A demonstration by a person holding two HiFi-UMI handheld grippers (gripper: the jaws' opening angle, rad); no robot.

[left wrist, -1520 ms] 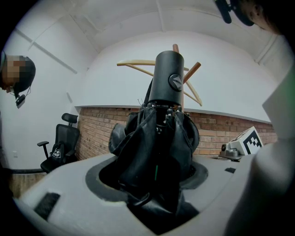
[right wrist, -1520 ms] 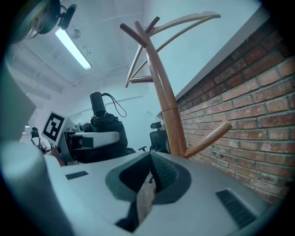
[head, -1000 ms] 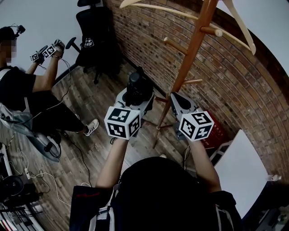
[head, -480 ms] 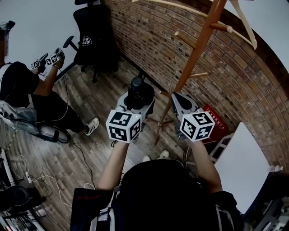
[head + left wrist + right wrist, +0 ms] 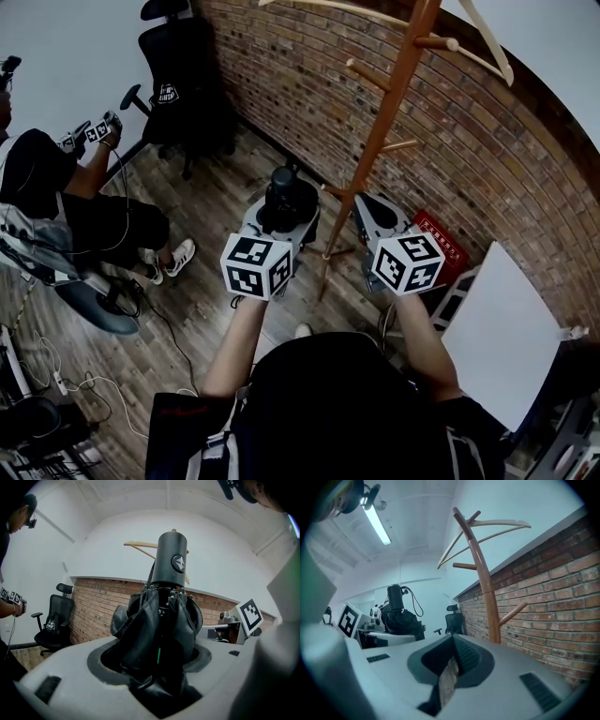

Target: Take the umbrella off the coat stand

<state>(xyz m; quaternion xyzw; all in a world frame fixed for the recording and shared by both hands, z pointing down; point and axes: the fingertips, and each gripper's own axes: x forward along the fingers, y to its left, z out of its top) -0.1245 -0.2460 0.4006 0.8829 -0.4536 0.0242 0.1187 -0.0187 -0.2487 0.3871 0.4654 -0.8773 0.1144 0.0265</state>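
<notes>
Both tools sit near the wooden coat stand. The left tool is clamped on the folded black umbrella, which stands upright, off the stand. The right tool has its jaws together, with nothing between them.

Folded black umbrella upright in left tongs, beside coat stand.

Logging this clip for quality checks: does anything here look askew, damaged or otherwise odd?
Nothing stands out. The coat stand is upright by the brick wall, its visible pegs bare. The black umbrella is clamped in the left gripper; its folded fabric bulges loosely, but nothing looks torn or bent.
</notes>
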